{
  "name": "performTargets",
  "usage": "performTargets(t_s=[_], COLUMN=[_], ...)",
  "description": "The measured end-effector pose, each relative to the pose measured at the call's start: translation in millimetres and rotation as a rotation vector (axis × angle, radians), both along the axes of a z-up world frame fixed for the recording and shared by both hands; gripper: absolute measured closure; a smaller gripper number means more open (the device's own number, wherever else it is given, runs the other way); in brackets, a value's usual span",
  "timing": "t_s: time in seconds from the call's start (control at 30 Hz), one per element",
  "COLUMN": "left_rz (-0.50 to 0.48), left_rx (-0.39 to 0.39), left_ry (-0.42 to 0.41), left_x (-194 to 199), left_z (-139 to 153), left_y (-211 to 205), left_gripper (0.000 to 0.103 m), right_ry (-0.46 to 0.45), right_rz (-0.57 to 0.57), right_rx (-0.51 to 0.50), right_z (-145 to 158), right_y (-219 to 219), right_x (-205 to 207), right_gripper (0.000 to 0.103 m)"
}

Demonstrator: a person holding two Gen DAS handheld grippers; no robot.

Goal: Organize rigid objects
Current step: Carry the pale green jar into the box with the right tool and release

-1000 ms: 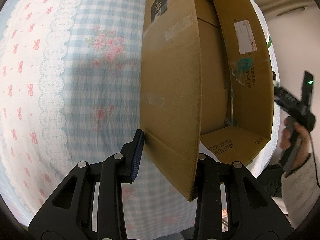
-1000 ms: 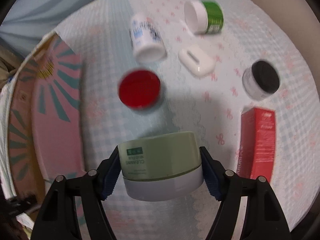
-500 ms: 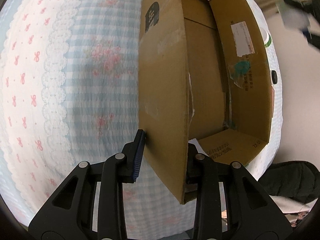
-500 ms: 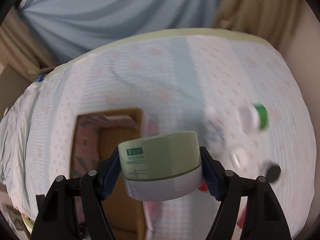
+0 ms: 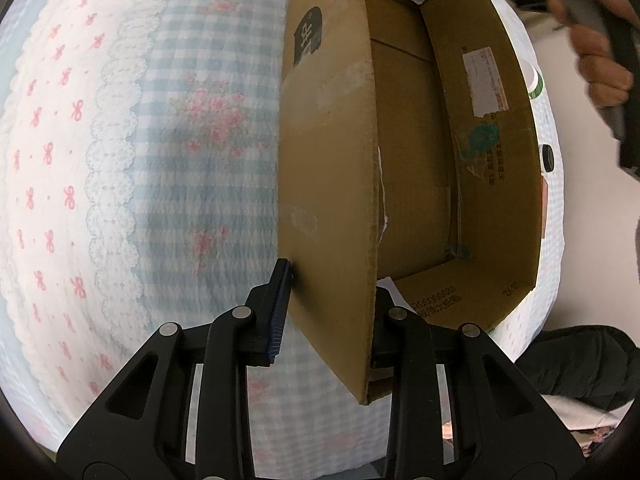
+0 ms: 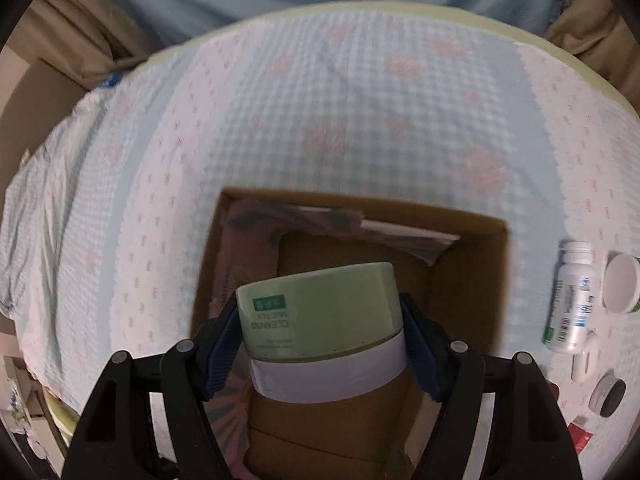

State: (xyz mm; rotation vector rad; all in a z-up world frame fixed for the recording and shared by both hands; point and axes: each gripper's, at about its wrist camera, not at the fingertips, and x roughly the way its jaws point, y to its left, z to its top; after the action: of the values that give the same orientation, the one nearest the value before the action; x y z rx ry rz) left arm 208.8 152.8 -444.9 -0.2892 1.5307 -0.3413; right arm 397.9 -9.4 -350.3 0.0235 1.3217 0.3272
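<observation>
The green jar (image 6: pixel 320 320), a squat tub with a pale green body and a white lid band, sits pinched between the two blue pads of the right claw (image 6: pixel 320 344), its printed label reading upside down to the wrist camera. It hangs in the air directly above the open mouth of the cardboard box (image 6: pixel 468 300), whose brown floor shows beneath and behind it, so the step in hand looks like the drop-off: the jar has been brought over the box and is not yet set down. The left claw (image 5: pixel 326 316) grips the near wall flap of the same box (image 5: pixel 328 160), one pad on the outer face and the other hidden behind the cardboard, holding that wall upright and the opening clear. The next move probably calls for lowering the jar straight down between the walls until it nears the floor, then spreading the pads, with the left claw steadying the box meanwhile. The box stands on a bed (image 6: pixel 360 120) covered in blue gingham with pink bows. To its right lie the things yet to be sorted: a white bottle (image 6: pixel 570 304) on its side, a green-sided tub (image 6: pixel 622 284) just beside it, and a black-lidded pot (image 6: pixel 608 396) nearer the edge.
</observation>
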Motion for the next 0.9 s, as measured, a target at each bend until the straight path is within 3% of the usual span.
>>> performTargets(t_s=[0.23,0.47,0.5,0.53,0.57,0.63,0.9], left_rz=[0.003,-0.004,-0.005,-0.004,-0.003,-0.001,0.000], left_rx=[0.000,0.006,0.005,0.005,0.006,0.003,0.006], left_ry=[0.000,-0.001,-0.002,-0.002,-0.003,-0.005,-0.009], left_x=[2,5,5,5,5,5,5], left_z=[0,3,3,3,3,3,6], left_y=[-4,-8,-8,-8,-8,-8,-5], left_gripper=[0.077,0.077,0.077,0.077,0.077,0.077,0.077], right_ry=[0.009,-0.021,-0.026,-0.032,-0.042,-0.079,-0.089], right_rz=[0.084,0.134,0.132,0.130,0.125,0.115,0.121], right_rx=[-0.081,-0.124,-0.122,-0.118,-0.105,-0.071,-0.090], right_z=[-32,-34,-34,-32,-30,-24,-13], right_y=[13,16,15,14,13,10,13], right_x=[-3,-5,-5,-6,-6,-10,-15], right_gripper=[0.033,0.032,0.026,0.004,0.000,0.000,0.000])
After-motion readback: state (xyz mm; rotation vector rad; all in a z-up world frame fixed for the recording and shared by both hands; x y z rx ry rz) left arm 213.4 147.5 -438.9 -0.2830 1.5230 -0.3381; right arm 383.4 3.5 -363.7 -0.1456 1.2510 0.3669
